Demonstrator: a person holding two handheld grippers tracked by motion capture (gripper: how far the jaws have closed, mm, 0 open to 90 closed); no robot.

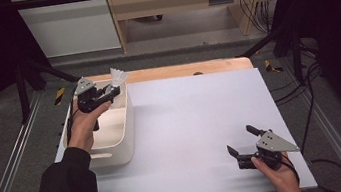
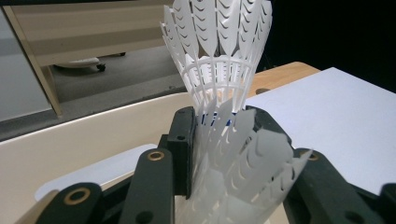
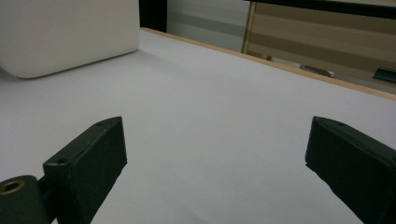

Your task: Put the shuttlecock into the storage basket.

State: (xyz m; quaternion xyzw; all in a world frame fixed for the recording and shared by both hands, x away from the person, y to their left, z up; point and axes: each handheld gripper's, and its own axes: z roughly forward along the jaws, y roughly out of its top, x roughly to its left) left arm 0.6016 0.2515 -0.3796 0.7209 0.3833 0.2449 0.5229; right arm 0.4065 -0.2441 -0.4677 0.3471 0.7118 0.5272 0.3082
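Left hand-held gripper (image 1: 110,92) is pinching white shuttlecocks (image 2: 219,70) between its jaws, holding them over the cream bin (image 1: 125,132) at the desk's (image 1: 197,122) ten o'clock. Right hand-held gripper (image 1: 243,141) is resting at five o'clock, its jaws spread with nothing between them.

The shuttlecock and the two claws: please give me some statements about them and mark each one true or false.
1. The left claw is shut on the shuttlecock. True.
2. The shuttlecock lies flat on the table. False: it is held up over the far end of the white bin.
3. The right claw stands open with nothing between its jaws. True.
4. The right claw also holds a shuttlecock. False: there is only bare table surface in front of it.
5. The bin stands at the table's right side. False: it is at the left.
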